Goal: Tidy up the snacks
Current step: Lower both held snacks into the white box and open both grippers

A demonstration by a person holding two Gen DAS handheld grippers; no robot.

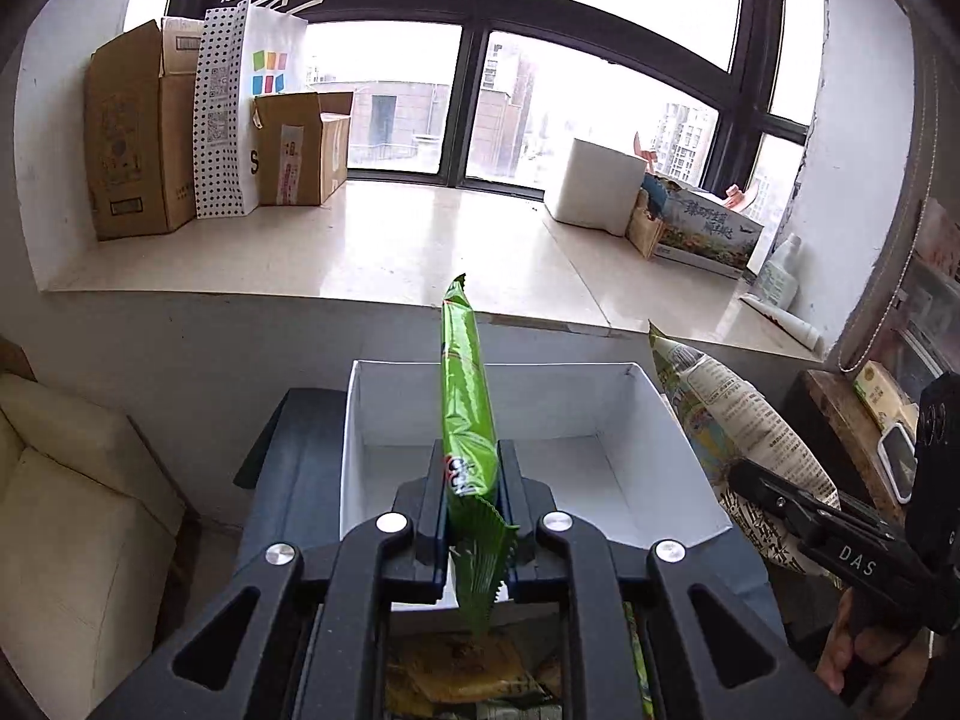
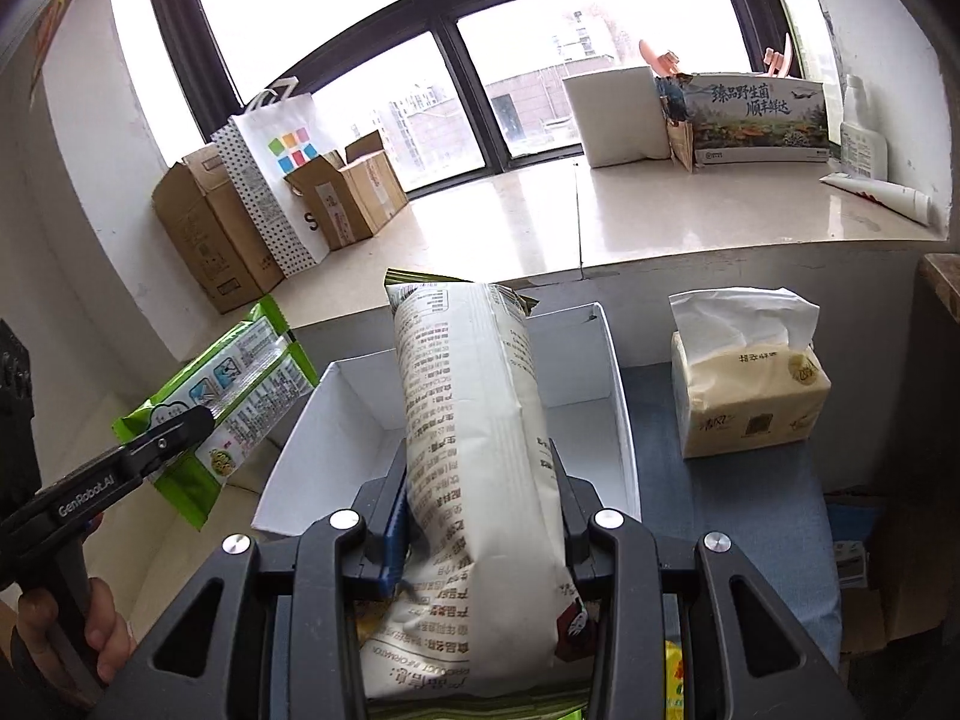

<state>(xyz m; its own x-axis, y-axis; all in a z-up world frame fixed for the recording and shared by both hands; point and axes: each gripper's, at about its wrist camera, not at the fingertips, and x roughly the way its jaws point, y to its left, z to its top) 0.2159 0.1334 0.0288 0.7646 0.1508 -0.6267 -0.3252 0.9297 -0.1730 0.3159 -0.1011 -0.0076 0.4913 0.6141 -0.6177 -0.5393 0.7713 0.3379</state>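
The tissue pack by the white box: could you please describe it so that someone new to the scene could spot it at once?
Below the window ledge stands an open white box on a blue-grey surface. Just to its right in the right wrist view sits the tissue pack. It is a soft beige block with a white tissue sticking out of its top, unlike the printed snack bags nearby.

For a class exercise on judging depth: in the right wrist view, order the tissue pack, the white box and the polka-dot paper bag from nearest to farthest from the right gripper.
1. White box: directly ahead of the right gripper, under its snack bag.
2. Tissue pack: ahead to the right, on the table.
3. Polka-dot paper bag: far left, on the window ledge.
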